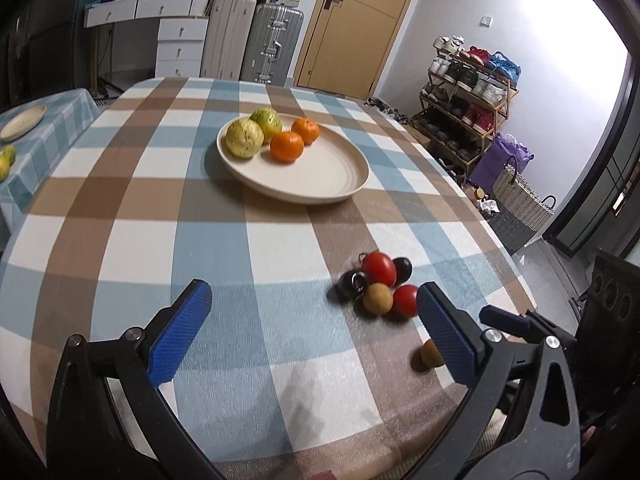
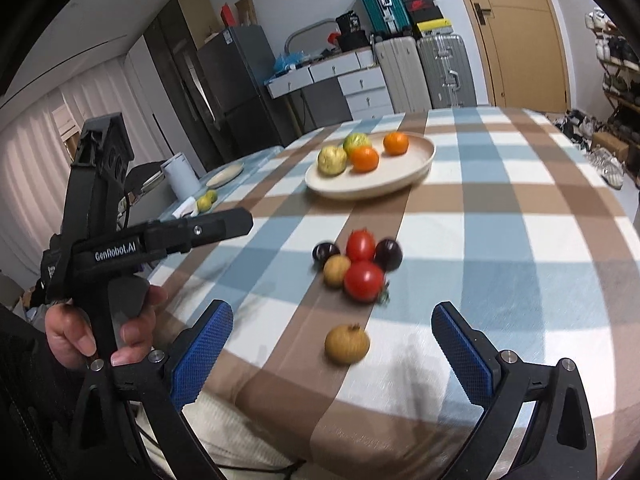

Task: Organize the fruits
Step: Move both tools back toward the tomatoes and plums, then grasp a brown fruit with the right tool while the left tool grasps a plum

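Surface (image 2: 500, 240) near edge sits below both grippers; bare cloth at 9 o'clock of fruit cluster (image 2: 356, 266). Left gripper (image 1: 314, 320) and right gripper (image 2: 332, 332) released, empty, hovering low.

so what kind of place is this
Most likely a lived-in home: a dining table under a checked tablecloth, stacked suitcases by the door, and a full shoe rack.

Left wrist view: the lone tan fruit (image 1: 430, 354) sits half hidden behind the right blue finger, and one red tomato (image 1: 405, 300) is partly covered too. The cluster's dark fruits (image 2: 325, 253) are motion-blurred, their kind unclear.
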Action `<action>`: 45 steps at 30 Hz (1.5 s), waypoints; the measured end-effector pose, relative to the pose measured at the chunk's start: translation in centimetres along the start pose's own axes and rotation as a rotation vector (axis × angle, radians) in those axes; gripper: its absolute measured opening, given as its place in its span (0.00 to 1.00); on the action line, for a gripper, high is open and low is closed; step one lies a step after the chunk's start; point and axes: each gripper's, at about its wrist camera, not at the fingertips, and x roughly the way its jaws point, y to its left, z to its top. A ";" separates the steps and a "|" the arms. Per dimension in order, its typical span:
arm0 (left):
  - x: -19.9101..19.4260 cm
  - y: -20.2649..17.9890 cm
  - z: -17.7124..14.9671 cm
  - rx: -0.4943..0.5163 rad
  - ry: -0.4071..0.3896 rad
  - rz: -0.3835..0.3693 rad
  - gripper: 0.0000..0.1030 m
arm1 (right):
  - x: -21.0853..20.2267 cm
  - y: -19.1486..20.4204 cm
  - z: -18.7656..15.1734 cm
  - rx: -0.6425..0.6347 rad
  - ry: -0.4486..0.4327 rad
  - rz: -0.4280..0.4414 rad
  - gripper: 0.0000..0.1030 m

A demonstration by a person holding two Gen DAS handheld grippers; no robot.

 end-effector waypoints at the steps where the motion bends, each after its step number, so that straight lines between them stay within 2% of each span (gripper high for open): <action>1: 0.1 0.1 -0.1 -0.003 0.005 0.000 0.99 | 0.2 0.0 -0.4 0.001 0.008 0.008 0.98; 5: 0.4 0.4 -0.4 -0.011 0.014 0.001 0.99 | 0.8 0.2 -1.0 -0.005 0.018 0.008 0.92; 7: 0.6 0.5 -0.4 -0.017 0.018 0.002 0.99 | 1.0 0.3 -1.3 -0.010 0.019 -0.001 0.76; 11: 1.0 0.7 -0.4 -0.024 0.027 0.002 0.99 | 1.7 0.1 -1.7 -0.009 0.042 -0.004 0.68; 14: 1.3 0.8 -0.5 -0.026 0.033 0.004 0.99 | 2.0 0.1 -2.0 -0.016 0.055 -0.003 0.56; 16: 1.6 0.9 -0.4 -0.029 0.041 0.002 0.99 | 2.1 0.1 -2.2 -0.026 0.062 -0.015 0.43; 17: 1.8 0.9 -0.4 -0.030 0.044 0.002 0.99 | 2.2 0.1 -2.2 -0.029 0.064 -0.017 0.40; 18: 1.9 0.9 -0.4 -0.030 0.047 0.001 0.99 | 2.3 0.0 -2.3 -0.030 0.066 -0.023 0.31; 19: 2.1 0.9 -0.3 -0.030 0.050 0.000 0.99 | 2.4 0.0 -2.3 -0.032 0.073 -0.033 0.28; 24: 3.2 0.7 0.1 -0.028 0.065 -0.007 0.99 | 2.3 -0.3 -2.3 -0.031 0.057 -0.016 0.28; 34: 6.4 0.5 1.2 -0.059 0.124 -0.095 0.98 | 1.8 -1.3 -1.1 -0.010 0.015 0.012 0.27; 35: 6.6 0.5 1.2 -0.063 0.130 -0.119 0.95 | 1.9 -1.4 -0.8 -0.010 0.010 0.010 0.27; 36: 7.0 0.5 1.3 -0.068 0.141 -0.141 0.87 | 1.9 -1.5 -0.7 -0.009 0.009 0.012 0.27; 45: 8.8 0.2 1.7 -0.070 0.194 -0.237 0.50 | 2.2 -2.4 0.3 -0.004 0.004 0.018 0.27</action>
